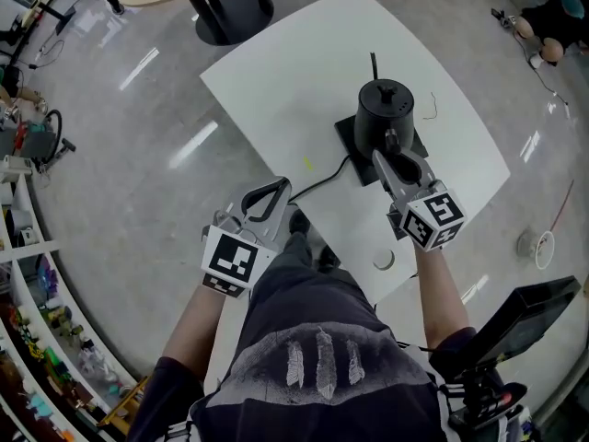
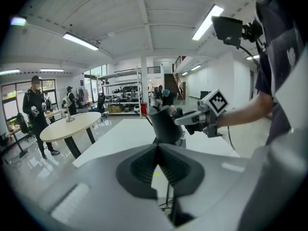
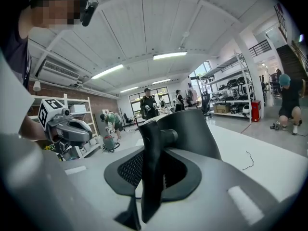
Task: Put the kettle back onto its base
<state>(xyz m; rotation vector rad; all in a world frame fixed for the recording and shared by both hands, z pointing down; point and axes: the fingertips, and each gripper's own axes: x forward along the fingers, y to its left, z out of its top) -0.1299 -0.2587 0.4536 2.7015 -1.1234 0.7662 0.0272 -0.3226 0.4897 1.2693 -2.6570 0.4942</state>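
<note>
The right gripper (image 1: 393, 151) holds the kettle (image 1: 383, 109) by its handle over the base (image 1: 351, 138). The left gripper (image 1: 268, 194) is closed, empty. Set down crooked, the kettle could tip over.

Tabletop (image 1: 276, 72) left of kettle (image 1: 385, 109) is bare: a wide, open passage. Cord (image 1: 324, 180) runs from base (image 1: 348, 133) across the near strip, just ahead of left gripper (image 1: 282, 185). Right gripper (image 1: 391, 144) blocks the handle side. Thin wire (image 1: 431, 107) lies right of kettle.
</note>
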